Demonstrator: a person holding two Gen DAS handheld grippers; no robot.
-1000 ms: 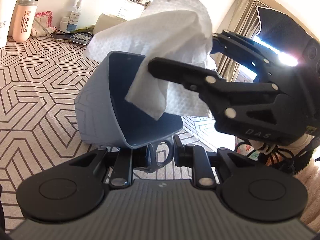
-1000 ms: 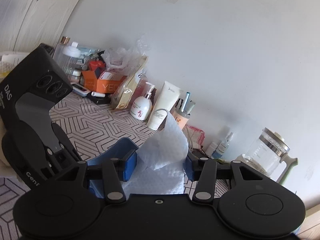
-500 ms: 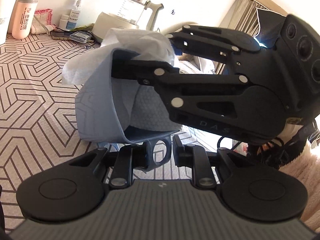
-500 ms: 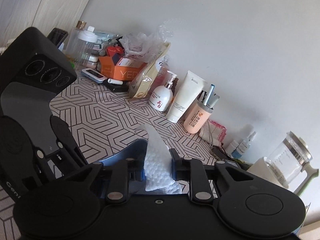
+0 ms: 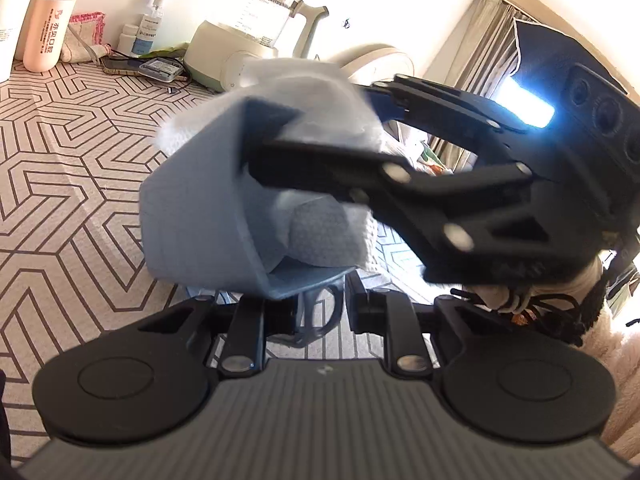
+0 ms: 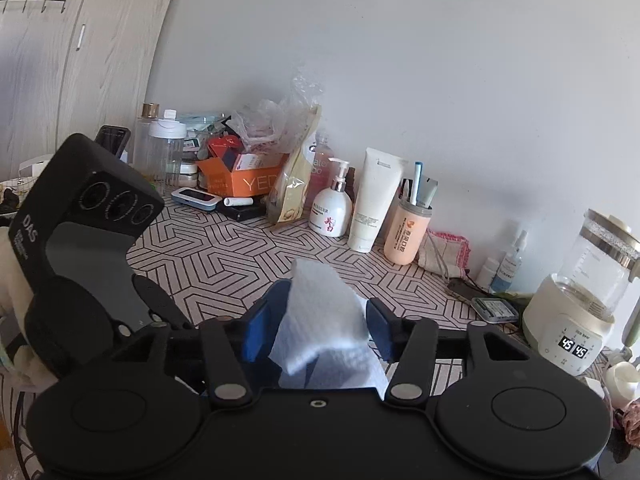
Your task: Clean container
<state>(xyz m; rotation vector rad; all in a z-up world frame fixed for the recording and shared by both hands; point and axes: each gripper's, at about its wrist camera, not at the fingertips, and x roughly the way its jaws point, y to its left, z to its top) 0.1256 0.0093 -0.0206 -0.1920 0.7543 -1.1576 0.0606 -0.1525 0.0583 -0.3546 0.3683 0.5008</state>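
A grey-blue container (image 5: pixel 200 208) hangs tilted above the patterned tabletop, mouth turned to the right. My left gripper (image 5: pixel 320 312) is shut on the ring handle (image 5: pixel 324 320) at its lower edge. A white paper towel (image 5: pixel 324 232) is stuffed into the container and bulges out over its top rim. My right gripper (image 5: pixel 308 120) reaches into the mouth from the right, blurred. In the right wrist view its jaws are opening: the blue pads (image 6: pixel 256 332) stand wide apart, and the paper towel (image 6: pixel 320 320) lies loosely between them.
A glass kettle on a cream base (image 5: pixel 256 32) stands behind the container. Bottles, a tube and a peach cup (image 6: pixel 406 236) line the wall, with an orange box (image 6: pixel 248 180) and a phone (image 5: pixel 120 66) nearby. The left gripper's black housing (image 6: pixel 92 232) is at the left.
The towel, held above the container a second ago, now sits inside it with the right fingers. The right jaws pinched the towel half a second ago and now stand wide.
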